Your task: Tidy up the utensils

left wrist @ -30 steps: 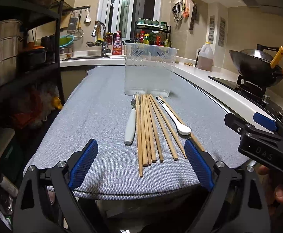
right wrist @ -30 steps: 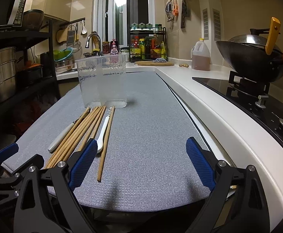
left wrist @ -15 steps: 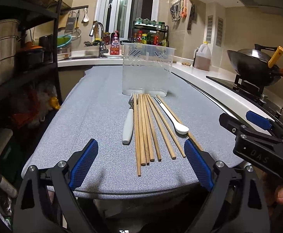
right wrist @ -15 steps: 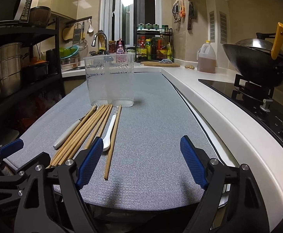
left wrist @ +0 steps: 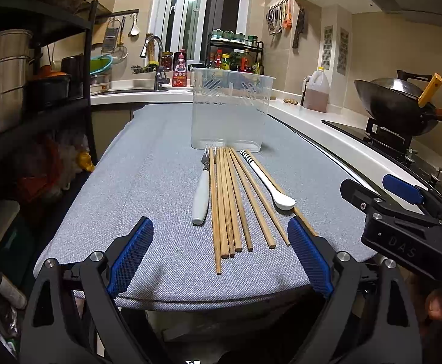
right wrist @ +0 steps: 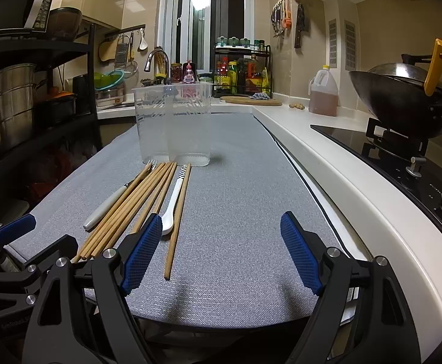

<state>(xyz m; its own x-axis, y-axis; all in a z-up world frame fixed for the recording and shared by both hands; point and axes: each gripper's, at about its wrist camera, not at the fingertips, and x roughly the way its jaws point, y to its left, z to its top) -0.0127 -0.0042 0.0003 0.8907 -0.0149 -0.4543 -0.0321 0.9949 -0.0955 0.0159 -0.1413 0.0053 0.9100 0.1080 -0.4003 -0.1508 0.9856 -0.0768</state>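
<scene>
Several wooden chopsticks [left wrist: 227, 200] [right wrist: 136, 203] lie side by side on a grey mat [left wrist: 148, 182] [right wrist: 239, 212]. A fork with a white handle [left wrist: 201, 200] [right wrist: 107, 206] lies left of them, and a white spoon [left wrist: 274, 186] [right wrist: 172, 206] lies among the right ones. A clear plastic two-compartment holder [left wrist: 230, 110] [right wrist: 174, 127] stands empty behind their far ends. My left gripper [left wrist: 221, 254] is open at the mat's near edge, before the chopstick ends. My right gripper [right wrist: 221, 253] is open, just right of the utensils, near the last chopstick [right wrist: 177, 221].
A black shelf rack with steel pots [left wrist: 5, 91] stands at the left. A white counter [right wrist: 327, 166] runs along the right, with a stove and wok [right wrist: 403, 103] and an oil jug [right wrist: 322, 94]. A sink and bottles [left wrist: 166, 75] are at the back.
Both grippers have edged forward and slightly up over the mat's near edge. The right gripper has shifted left toward the utensils. Nothing on the mat has moved.
</scene>
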